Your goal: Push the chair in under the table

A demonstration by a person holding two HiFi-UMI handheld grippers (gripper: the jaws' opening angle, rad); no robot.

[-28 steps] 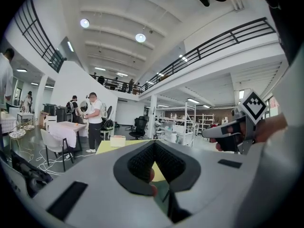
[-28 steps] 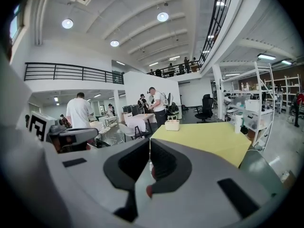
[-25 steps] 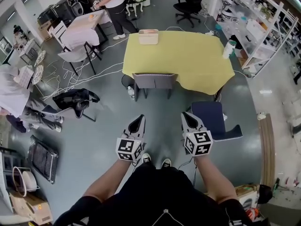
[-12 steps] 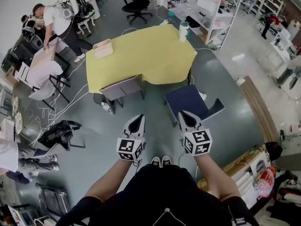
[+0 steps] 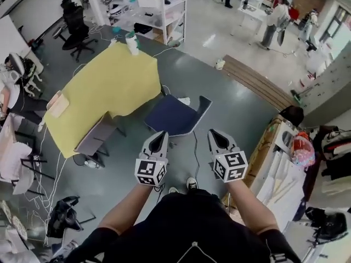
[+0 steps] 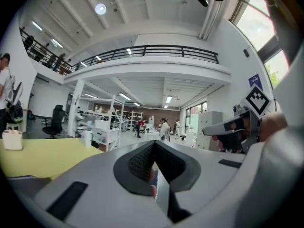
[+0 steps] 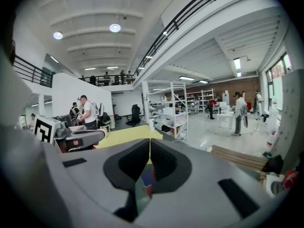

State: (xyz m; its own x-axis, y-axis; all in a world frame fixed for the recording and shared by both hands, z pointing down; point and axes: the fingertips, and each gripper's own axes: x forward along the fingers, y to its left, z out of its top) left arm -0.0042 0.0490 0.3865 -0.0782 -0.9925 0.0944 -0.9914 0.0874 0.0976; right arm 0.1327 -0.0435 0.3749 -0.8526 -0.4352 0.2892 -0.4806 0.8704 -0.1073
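Note:
A navy blue chair (image 5: 173,115) stands on the grey floor, pulled out from the long side of the yellow-covered table (image 5: 104,89). A grey chair (image 5: 96,138) sits close against the table's near end. My left gripper (image 5: 160,134) and right gripper (image 5: 214,132) are held side by side in front of me, just short of the blue chair and apart from it. Both are shut with nothing between the jaws. In the left gripper view the shut tips (image 6: 153,146) point level past the table (image 6: 42,156). The right gripper view shows its shut tips (image 7: 150,148) before the table (image 7: 128,134).
A white box (image 5: 57,103) and a bottle (image 5: 131,43) stand on the table. Behind it are a white shelving rack (image 5: 148,4) and a black office chair (image 5: 74,29). Wooden planks (image 5: 258,81) lie on the floor to the right, a cluttered bench (image 5: 285,163) beside me. Cables trail at left.
The head view has swung to the right, so the table and both chairs have slid toward the left of the picture. Both grippers stay shut and side by side.

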